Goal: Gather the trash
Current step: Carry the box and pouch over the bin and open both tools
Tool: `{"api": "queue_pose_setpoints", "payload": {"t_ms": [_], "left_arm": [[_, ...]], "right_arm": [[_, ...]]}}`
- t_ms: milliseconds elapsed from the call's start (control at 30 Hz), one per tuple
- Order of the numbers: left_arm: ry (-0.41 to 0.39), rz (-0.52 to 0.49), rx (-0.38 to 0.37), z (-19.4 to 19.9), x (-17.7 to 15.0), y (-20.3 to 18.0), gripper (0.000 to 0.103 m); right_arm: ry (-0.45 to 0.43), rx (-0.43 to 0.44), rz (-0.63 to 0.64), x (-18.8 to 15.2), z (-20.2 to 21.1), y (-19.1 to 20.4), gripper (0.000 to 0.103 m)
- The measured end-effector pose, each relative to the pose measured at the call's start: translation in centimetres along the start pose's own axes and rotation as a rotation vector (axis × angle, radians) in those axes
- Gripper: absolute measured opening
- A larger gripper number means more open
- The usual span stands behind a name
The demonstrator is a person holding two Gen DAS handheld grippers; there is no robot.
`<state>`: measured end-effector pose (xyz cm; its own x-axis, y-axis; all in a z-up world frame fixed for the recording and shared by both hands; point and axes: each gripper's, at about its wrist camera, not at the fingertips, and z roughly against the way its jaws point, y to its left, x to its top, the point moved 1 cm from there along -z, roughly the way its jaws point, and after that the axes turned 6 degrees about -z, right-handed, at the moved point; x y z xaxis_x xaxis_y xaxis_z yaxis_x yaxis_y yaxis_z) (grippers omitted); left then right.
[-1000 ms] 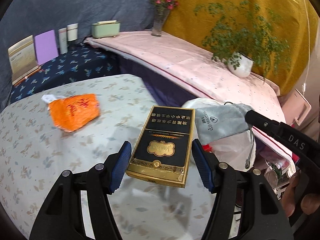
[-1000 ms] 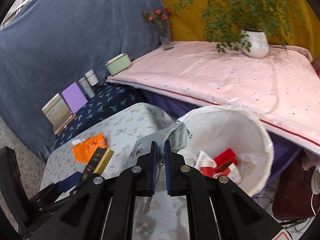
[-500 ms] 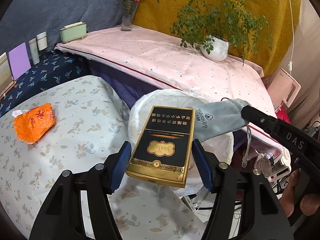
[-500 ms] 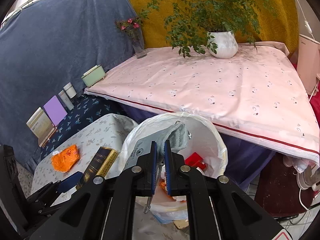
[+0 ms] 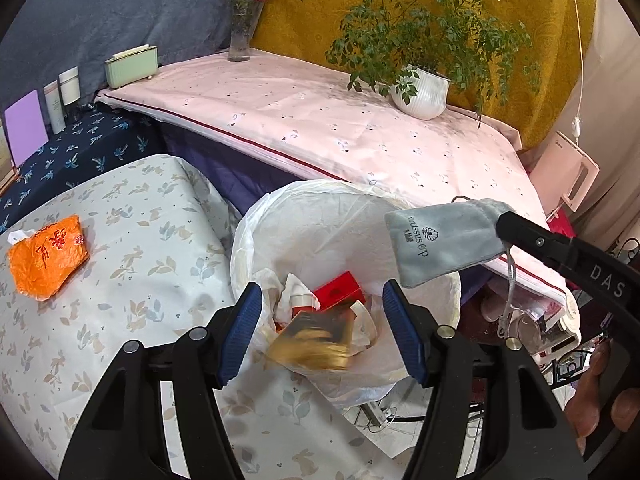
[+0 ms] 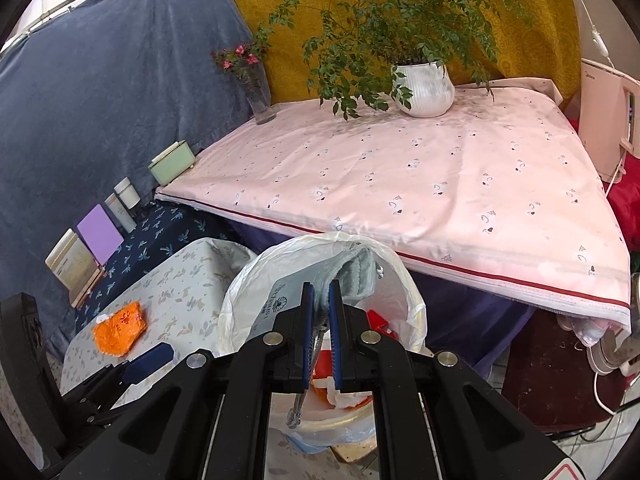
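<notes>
Left gripper (image 5: pixel 322 330): jaws apart, nothing between the blue pads, poised over the bin.
Black-and-gold box (image 5: pixel 316 338): blurred, below and between the left jaws, inside the bin, clear of both pads.
Right gripper (image 6: pixel 319 318): clamped tight on the grey pouch.
Grey pouch (image 5: pixel 444 242): pinched at its drawstring end, hanging over the bin's rim, right of the left jaws.
Bin (image 5: pixel 256 236): white liner, directly beneath both grippers, red carton (image 5: pixel 338 290) and crumpled paper inside.
Orange packet (image 5: pixel 46 258): on the leaf-print cloth, well left of the left gripper.
</notes>
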<state>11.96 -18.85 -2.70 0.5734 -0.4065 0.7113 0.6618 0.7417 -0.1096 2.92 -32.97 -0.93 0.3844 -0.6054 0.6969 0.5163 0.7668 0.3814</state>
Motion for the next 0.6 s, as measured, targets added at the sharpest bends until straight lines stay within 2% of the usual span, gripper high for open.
{"api": "queue_pose_setpoints", "payload": {"t_ms": [467, 533, 600], "left_arm": [[-0.001, 0.047, 0.044, 0.6, -0.3, 2.5, 0.060], [-0.004, 0.054, 0.051, 0.8, -0.4, 2.9, 0.061], [-0.008, 0.063, 0.065, 1.0, -0.6, 3.4, 0.066]], "right_arm": [[0.022, 0.010, 0.031, -0.1, -1.2, 1.4, 0.009], [0.027, 0.010, 0.041, -0.3, -1.5, 1.9, 0.011], [0.023, 0.008, 0.047, -0.4, -1.6, 2.4, 0.012]]}}
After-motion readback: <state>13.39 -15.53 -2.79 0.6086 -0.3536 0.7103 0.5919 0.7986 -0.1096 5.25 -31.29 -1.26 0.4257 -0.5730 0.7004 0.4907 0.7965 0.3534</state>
